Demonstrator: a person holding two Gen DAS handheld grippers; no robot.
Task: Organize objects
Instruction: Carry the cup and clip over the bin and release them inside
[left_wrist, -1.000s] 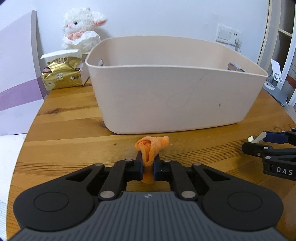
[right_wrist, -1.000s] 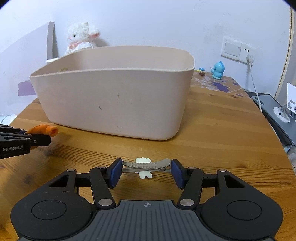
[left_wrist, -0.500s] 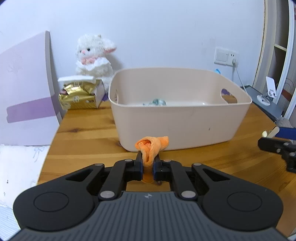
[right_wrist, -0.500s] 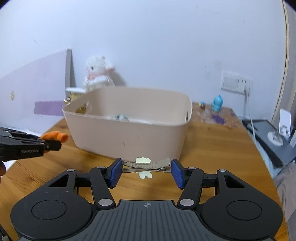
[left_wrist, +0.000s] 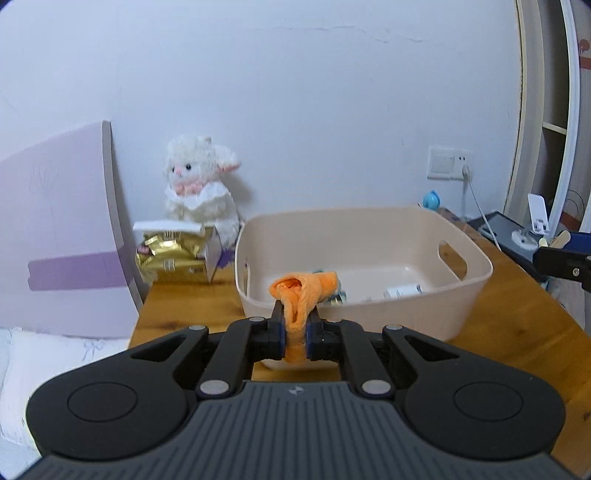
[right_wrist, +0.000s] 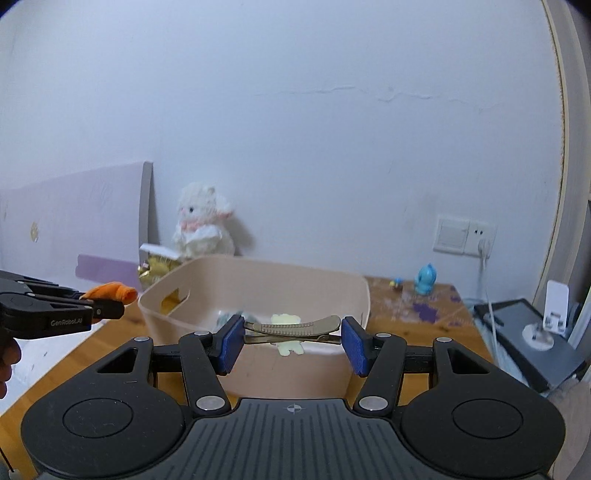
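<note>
My left gripper (left_wrist: 295, 332) is shut on a crumpled orange cloth (left_wrist: 304, 291), held in the air before the near wall of the beige plastic basket (left_wrist: 476, 273). Small items lie on the basket floor, among them a white tube (left_wrist: 402, 290). My right gripper (right_wrist: 293, 336) is shut on a metal hair clip (right_wrist: 295, 326) with a pale yellow ornament, clamped lengthwise between the blue pads, above the basket's (right_wrist: 258, 273) near rim. The left gripper with the orange cloth (right_wrist: 110, 291) shows at the left of the right wrist view.
A white plush lamb (left_wrist: 199, 195) and a gold packet (left_wrist: 170, 258) stand behind the basket by the wall. A purple-and-white board (left_wrist: 62, 236) leans at the left. A blue figurine (right_wrist: 426, 278), a wall socket with cable (right_wrist: 480, 243) and a dark device (right_wrist: 528, 339) are at the right.
Both grippers have risen from table height with their loads. The basket now lies lower in both views, with its inside showing.
</note>
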